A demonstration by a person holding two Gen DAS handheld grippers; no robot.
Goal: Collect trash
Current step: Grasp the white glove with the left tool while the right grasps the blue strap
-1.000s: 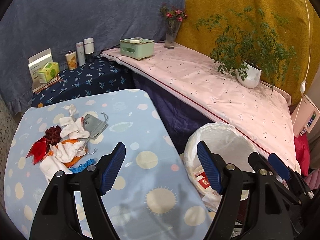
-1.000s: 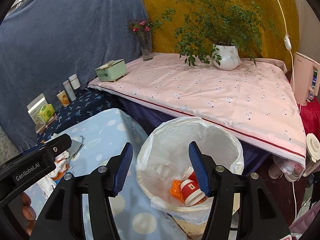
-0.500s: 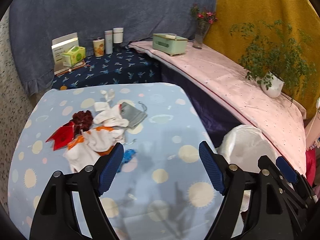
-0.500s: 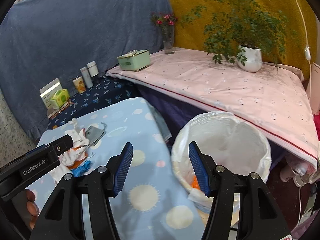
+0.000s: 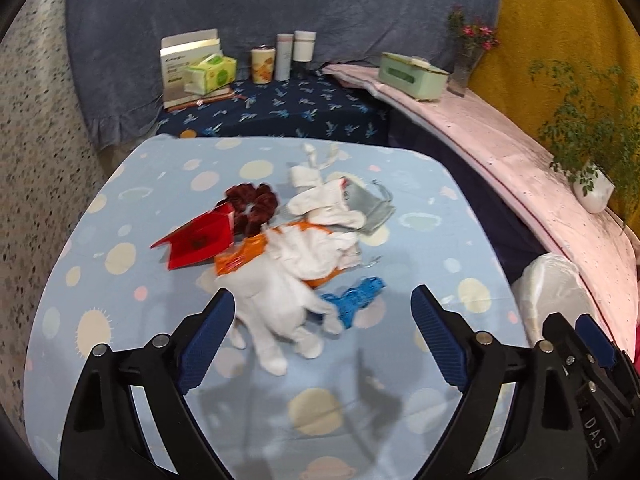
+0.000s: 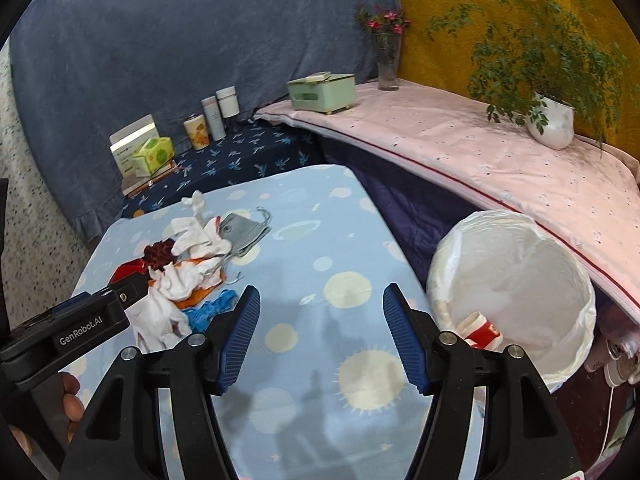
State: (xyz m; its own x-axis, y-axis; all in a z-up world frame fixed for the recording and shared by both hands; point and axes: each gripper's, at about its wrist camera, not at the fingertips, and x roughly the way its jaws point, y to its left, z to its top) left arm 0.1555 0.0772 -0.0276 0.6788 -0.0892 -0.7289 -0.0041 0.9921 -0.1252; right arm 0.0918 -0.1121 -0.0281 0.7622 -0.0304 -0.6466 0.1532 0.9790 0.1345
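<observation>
L gripper [image 5: 320, 332]: fingers [image 5: 206, 336] wide apart and opening further, nothing pinched between them. The white glove [image 5: 276, 304] lies just ahead, framed in the gap, its cuff toward the rest of the heap and its glove-fingers pointing back at the gripper, so its long axis runs roughly along the line of approach, w/ a slight slant. R gripper [image 6: 320, 336]: fingers [image 6: 240, 332] also parting, less wide, w/ only bare desk cloth [image 6: 312, 364] between them.

Trash heap sits mid-desk: white glove nearest, blue scrap [image 5: 354, 296] just beside it on the right, orange wrapper [image 5: 240, 258] under crumpled white tissues [image 5: 320, 254], red folded card [image 5: 196, 240] on the left, dark red scrunchie [image 5: 252, 206] behind that, grey mask [image 5: 370, 208] at the back right. In the R wrist view the heap lies off to the left, apart from the R fingers; the L gripper body [image 6: 76, 328] hangs just over its near edge.

Lined bin [image 6: 512, 292] stands off the desk's right edge, nearer the R hand, w/ a red-and-white cup [image 6: 482, 330] already inside.

Judgement: L hand is clearly nearer the heap and lined up for the glove; the coming move looks like a forward-and-down reach. Closing across the glove's palem rather than its loose finger ends seems the safer grab.
</observation>
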